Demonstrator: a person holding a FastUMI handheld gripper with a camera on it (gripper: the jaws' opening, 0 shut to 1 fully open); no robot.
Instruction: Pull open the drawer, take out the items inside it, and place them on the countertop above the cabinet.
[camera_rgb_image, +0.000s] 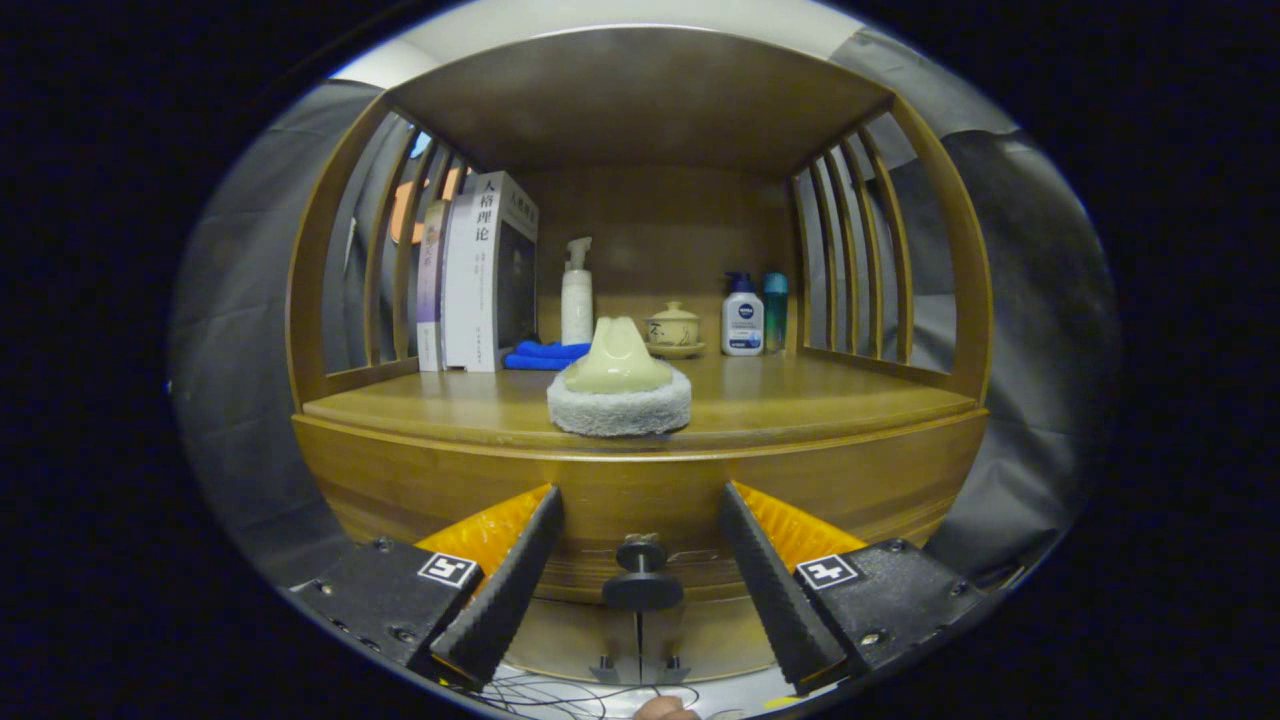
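Note:
A wooden cabinet stands ahead of me with its drawer front (640, 500) closed under the countertop (800, 400). A dark round knob (642, 575) sticks out of the drawer front, right between my two fingers. My gripper (640, 505) is open, its fingers apart on either side of the knob and touching nothing. On the countertop's front edge, just beyond the fingers, sits a round scrubbing pad with a cream handle (620, 385). The inside of the drawer is hidden.
At the back of the shelf stand books (480, 275), a white spray bottle (576, 295), a blue cloth (545, 355), a small lidded cup (674, 328), a white pump bottle (742, 315) and a teal bottle (775, 310). Slatted wooden sides and a top board enclose the shelf.

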